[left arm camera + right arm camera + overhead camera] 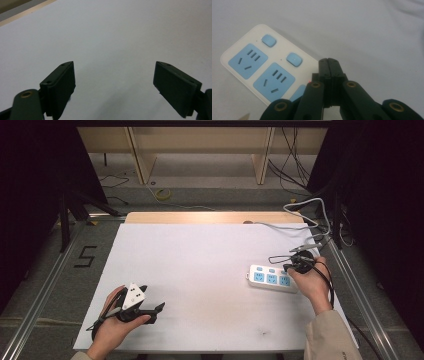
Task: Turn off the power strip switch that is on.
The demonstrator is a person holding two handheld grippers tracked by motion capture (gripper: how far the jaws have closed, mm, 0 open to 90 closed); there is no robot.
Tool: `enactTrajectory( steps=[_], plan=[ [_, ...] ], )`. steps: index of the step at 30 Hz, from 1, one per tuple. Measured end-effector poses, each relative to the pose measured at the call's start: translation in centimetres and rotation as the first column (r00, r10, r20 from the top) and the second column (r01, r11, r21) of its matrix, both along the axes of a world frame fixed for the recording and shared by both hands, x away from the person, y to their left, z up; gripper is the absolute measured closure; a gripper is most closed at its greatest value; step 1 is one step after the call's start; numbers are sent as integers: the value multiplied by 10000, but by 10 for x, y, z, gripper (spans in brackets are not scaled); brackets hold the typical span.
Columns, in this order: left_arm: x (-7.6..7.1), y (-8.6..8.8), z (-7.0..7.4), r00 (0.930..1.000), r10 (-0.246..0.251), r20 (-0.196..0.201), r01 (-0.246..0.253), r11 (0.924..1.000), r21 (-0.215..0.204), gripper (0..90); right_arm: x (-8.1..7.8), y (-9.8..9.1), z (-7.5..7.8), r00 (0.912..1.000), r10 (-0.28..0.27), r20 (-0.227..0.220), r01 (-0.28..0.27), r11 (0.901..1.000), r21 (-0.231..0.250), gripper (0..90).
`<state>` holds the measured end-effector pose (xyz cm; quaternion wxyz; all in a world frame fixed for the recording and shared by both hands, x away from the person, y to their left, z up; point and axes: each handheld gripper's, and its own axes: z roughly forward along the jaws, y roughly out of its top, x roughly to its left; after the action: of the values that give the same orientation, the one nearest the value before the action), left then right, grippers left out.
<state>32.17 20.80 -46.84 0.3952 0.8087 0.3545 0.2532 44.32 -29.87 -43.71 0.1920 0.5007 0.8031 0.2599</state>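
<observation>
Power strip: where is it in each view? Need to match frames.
High view: power strip at right of the white table, under the right gripper.
Left gripper view: not in it; open jaws over bare table.
Right gripper view: left half, shut jaws over its near end.
Shared landmark: the white table.

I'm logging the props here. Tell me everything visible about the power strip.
The power strip is white, plastic-looking, with three light-blue sockets in a row and a blue switch button beside each. It lies flat on the table's right side. The right gripper, shut, rests over its third switch, where a small red light shows.
</observation>
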Motion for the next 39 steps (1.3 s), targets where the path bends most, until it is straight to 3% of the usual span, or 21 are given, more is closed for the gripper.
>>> enactTrajectory(
  steps=[39],
  plan=[
    [0, 0, 0, 10000, -54, -2, 54, 9999, 105, 177, 7, 3, -4, 9987, -36, -508, 19, 9995, -328, 900]
  ],
)
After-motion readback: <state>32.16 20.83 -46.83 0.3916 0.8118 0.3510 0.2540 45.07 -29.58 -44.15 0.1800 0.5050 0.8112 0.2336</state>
